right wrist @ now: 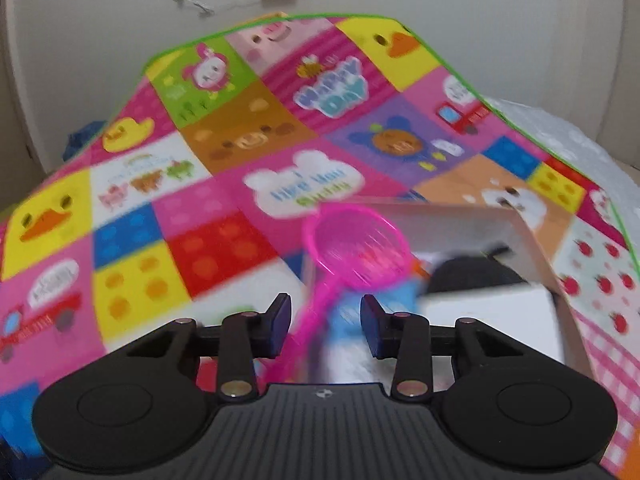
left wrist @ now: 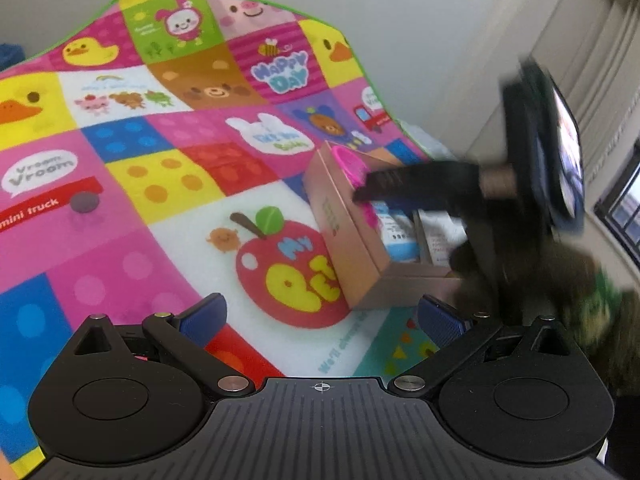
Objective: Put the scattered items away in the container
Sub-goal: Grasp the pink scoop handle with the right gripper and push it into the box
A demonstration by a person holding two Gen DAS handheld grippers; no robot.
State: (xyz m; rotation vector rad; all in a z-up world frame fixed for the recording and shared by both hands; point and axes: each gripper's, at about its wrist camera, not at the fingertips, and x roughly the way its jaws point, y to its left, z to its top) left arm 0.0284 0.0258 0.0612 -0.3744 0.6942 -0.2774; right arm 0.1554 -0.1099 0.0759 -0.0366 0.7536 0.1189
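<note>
Over the colourful play mat the right gripper hangs above the cardboard box, jaws part open around the pink strainer without pinching its handle, its bowl over the box's far-left corner, while the left gripper gapes wide and empty nearby.

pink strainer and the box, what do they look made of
Strainer: looks like moulded plastic, glossy and slightly see-through, one bright pink from handle to ribbed bowl. Box: probably cardboard, matte rose-pink outside, with thin flat walls, sharp folded corners and small print on its side. Blur leaves the finer finish open.
</note>
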